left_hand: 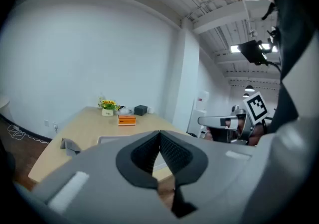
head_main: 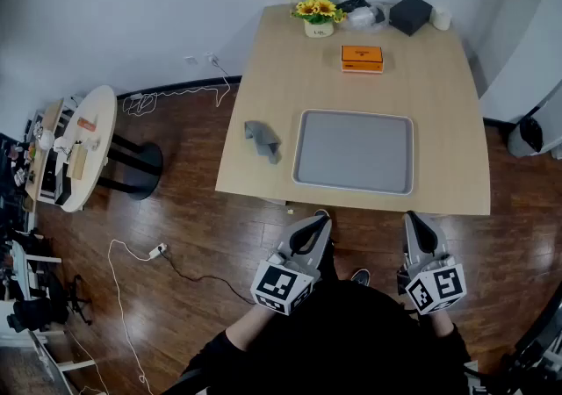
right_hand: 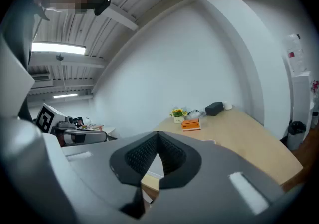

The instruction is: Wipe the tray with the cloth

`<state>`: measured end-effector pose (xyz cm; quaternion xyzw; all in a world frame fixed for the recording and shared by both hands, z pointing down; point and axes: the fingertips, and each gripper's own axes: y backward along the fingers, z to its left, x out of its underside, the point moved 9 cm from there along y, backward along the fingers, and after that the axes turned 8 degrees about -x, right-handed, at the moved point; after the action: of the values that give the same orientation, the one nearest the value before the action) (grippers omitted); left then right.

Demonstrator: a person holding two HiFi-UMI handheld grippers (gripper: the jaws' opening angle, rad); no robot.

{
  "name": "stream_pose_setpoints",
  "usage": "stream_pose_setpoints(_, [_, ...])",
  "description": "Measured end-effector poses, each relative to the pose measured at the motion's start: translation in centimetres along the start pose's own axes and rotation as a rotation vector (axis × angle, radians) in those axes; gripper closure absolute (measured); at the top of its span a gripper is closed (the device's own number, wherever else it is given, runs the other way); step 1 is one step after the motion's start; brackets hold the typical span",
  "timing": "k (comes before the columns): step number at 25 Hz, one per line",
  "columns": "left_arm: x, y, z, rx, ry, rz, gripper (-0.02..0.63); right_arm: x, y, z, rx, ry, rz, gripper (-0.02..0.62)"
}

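Both jaws: pressed together, pad on pad, with nothing between them, on the left gripper point(left_hand: 159, 136) and the right gripper point(right_hand: 157, 137) alike.
Grippers' place: side by side, short of the table's point(head_main: 439, 95) near edge, well apart from anything on it.
Cloth: a small crumpled grey cloth point(head_main: 262, 140) lies on the table just beside the tray's left rim, ahead and left of the left gripper.
Tray: a grey tray point(head_main: 355, 151) sits flat and bare on the near half of the table.
Step in hand: probably reaching for the cloth; wiping is not yet begun.
Doing it well: spread the left jaws before coming down, take the cloth's raised fold in a thick pinch so a broad flap is free to wipe, and let the right gripper steady the tray's rim against sliding.
Farther off: an orange box point(head_main: 362, 58), a flower pot point(head_main: 318, 16) and a black box point(head_main: 410, 13), all clear of the work.
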<state>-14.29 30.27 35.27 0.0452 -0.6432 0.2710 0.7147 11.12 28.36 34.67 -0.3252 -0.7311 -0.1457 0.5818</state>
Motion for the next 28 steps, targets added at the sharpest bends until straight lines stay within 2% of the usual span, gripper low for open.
stream_pose_setpoints(4, [-0.6, -4.6, 5.3, 0.045, -0.019, -0.013, 0.6, -1.0, -6.7, -1.3, 0.025, 0.029, -0.002, 0.595])
stream_pose_setpoints(9, [-4.0, -10.1, 10.6, 0.135, -0.027, -0.017, 0.6, -4.6, -14.0, -1.8, 0.049, 0.084, 0.016, 0.595])
stream_pose_setpoints(12, [-3.5, -13.9, 14.0, 0.151, -0.12, 0.055, 0.6, -5.2, -16.8, -3.4, 0.085, 0.053, 0.08, 0.595])
stream_pose_setpoints(15, [-1.0, -17.5, 19.8, 0.077, -0.204, 0.201, 0.6, -4.6, -18.3, -5.4, 0.109, 0.016, 0.172, 0.595])
stream_pose_setpoints(18, [2.3, -19.4, 27.5, -0.021, -0.259, 0.402, 0.6, -2.7, -19.0, -7.8, 0.114, 0.029, 0.253, 0.595])
stream_pose_setpoints(19, [3.5, -19.9, 29.9, -0.036, -0.303, 0.491, 0.555, -2.1, -19.1, -8.9, 0.12, 0.03, 0.275, 0.595])
stream_pose_setpoints(21, [5.6, -20.7, 33.6, -0.036, -0.41, 0.678, 0.365, -1.0, -18.9, -11.5, 0.144, 0.021, 0.318, 0.595])
stream_pose_setpoints(22, [6.4, -21.0, 34.9, -0.03, -0.459, 0.754, 0.316, -0.5, -18.8, -12.8, 0.161, 0.014, 0.339, 0.595])
stream_pose_setpoints(23, [6.9, -21.3, 35.8, -0.022, -0.499, 0.811, 0.285, 0.2, -18.7, -14.1, 0.179, 0.003, 0.359, 0.595])
stream_pose_setpoints(28, [9.2, -23.9, 37.9, 0.052, -0.585, 1.026, 0.282, 4.4, -18.1, -19.8, 0.239, -0.072, 0.458, 0.595])
